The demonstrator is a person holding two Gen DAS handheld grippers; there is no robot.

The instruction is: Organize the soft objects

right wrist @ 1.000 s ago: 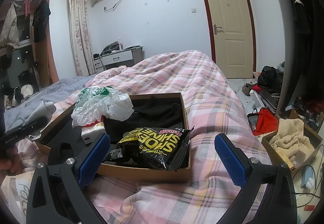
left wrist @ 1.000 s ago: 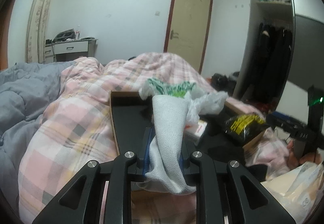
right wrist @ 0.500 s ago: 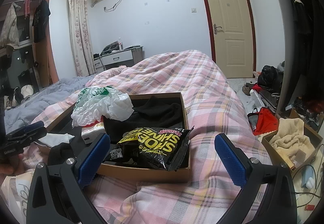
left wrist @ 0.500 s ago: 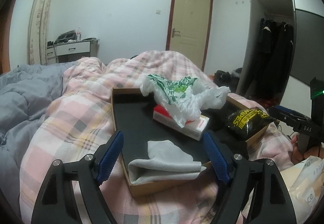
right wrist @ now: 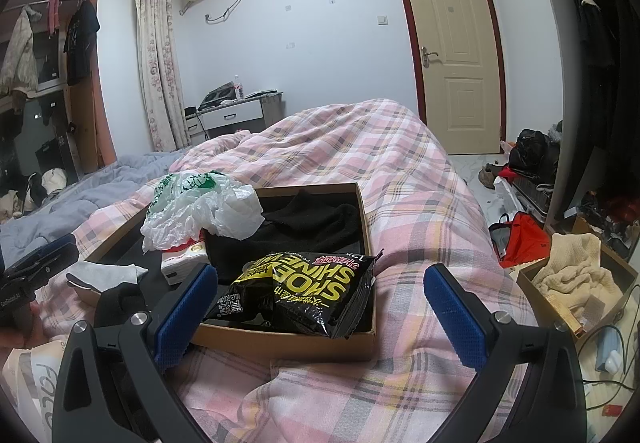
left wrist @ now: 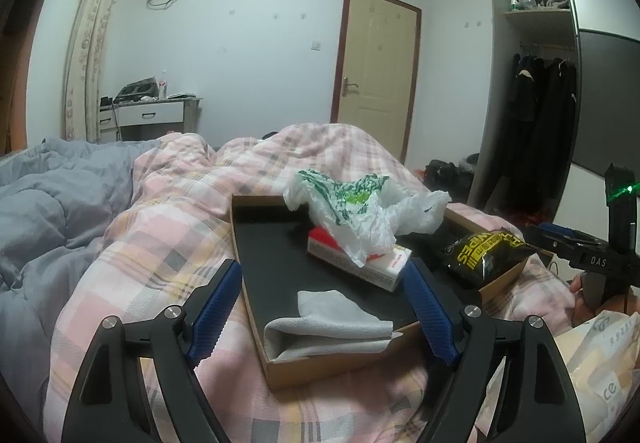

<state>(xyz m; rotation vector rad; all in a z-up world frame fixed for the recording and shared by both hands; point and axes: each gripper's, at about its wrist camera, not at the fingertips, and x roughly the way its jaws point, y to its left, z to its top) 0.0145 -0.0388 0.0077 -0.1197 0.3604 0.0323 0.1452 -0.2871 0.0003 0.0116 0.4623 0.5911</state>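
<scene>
The left tool (left wrist: 322, 309) hangs with its jaws wide apart over the near end of the cardboard box (left wrist: 320, 369) on the pink plaid bed (left wrist: 160, 243). A grey sock (left wrist: 324, 323) lies folded in that near corner, touching neither finger. The right tool (right wrist: 320, 309) is also spread wide and empty, near the black snack bag (right wrist: 304, 287). A crumpled plastic bag (left wrist: 360, 211) rests on a red-and-white carton (left wrist: 380, 265) farther in.
</scene>
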